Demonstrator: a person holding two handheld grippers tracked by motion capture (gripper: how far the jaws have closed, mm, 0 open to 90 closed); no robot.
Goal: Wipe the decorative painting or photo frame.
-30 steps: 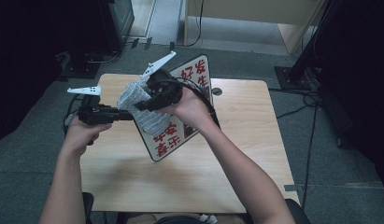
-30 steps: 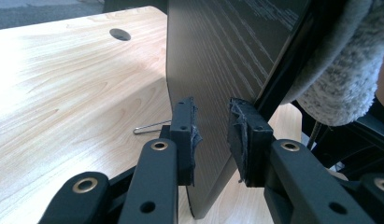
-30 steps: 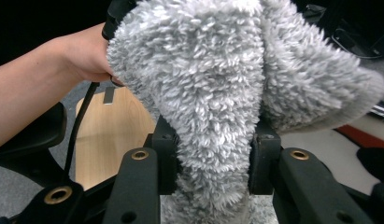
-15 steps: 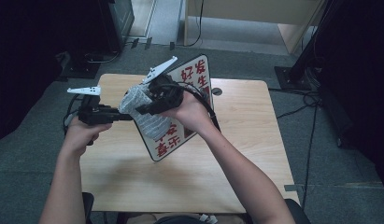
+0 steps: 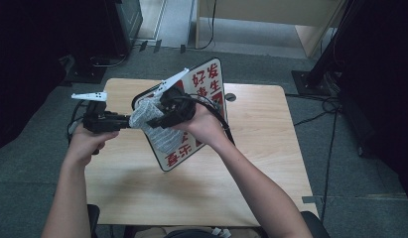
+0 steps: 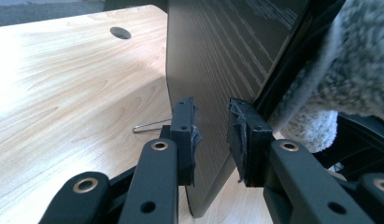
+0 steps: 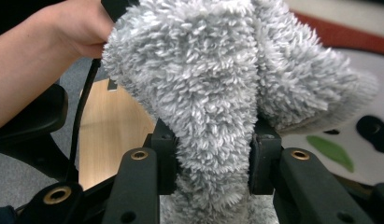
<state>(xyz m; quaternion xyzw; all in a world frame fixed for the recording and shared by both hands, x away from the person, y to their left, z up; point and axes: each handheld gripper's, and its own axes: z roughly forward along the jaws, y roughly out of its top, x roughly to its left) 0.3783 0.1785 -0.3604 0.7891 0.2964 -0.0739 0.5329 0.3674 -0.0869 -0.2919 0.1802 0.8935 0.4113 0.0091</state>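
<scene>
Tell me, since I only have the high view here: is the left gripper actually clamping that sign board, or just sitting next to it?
Observer: In the left gripper view, the left gripper straddles the edge of the sign board, a pad on each side; whether both pads press it, I cannot tell.
Operator: And the grey cloth?
Observer: The right gripper is shut on the grey cloth, which bulges out above the jaws.
Operator: Anything behind the board?
Observer: The board's back is dark with a fine grain, and a thin wire leg rests on the table behind it.
</scene>
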